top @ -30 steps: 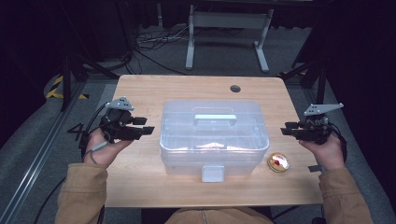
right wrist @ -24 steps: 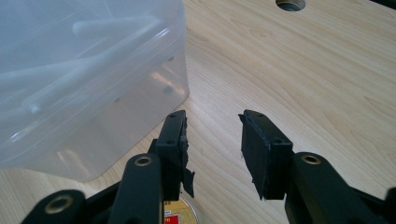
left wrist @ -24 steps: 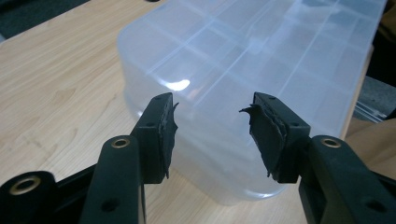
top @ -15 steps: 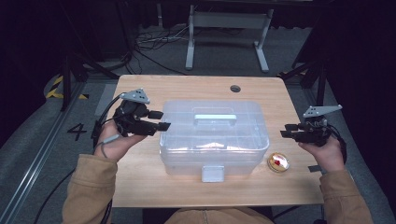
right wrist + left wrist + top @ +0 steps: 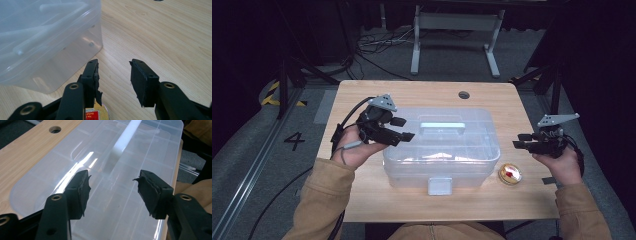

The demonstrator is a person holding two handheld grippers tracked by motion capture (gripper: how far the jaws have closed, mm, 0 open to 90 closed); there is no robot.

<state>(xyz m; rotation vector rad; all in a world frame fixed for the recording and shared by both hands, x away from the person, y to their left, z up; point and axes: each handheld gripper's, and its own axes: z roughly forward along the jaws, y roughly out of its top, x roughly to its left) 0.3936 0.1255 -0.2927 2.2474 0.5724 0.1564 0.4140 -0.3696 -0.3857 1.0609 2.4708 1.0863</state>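
Note:
A clear plastic box [image 5: 462,155] with a white handle [image 5: 442,126] on its lid stands in the middle of the wooden table [image 5: 362,100]. My left gripper [image 5: 404,129] hovers over the box's left end. Its jaws have just been opening and stand open, with nothing between them. In the left gripper view that gripper [image 5: 113,176] looks along the lid [image 5: 45,177] toward the handle [image 5: 125,137]. My right gripper [image 5: 519,140] is open to the right of the box, above a small round gold and red tin [image 5: 509,173]. In the right gripper view its jaws [image 5: 113,63] frame bare table, with the tin [image 5: 97,115] below them.
A white latch [image 5: 439,186] sits on the box's front wall. The table has a cable hole [image 5: 463,95] at the back right. Behind the table, a metal stand [image 5: 452,30] and cables lie on the grey floor.
My left hand has moved right and up, from beside the box to over its left end, and its jaws have widened. The right hand has stayed put.

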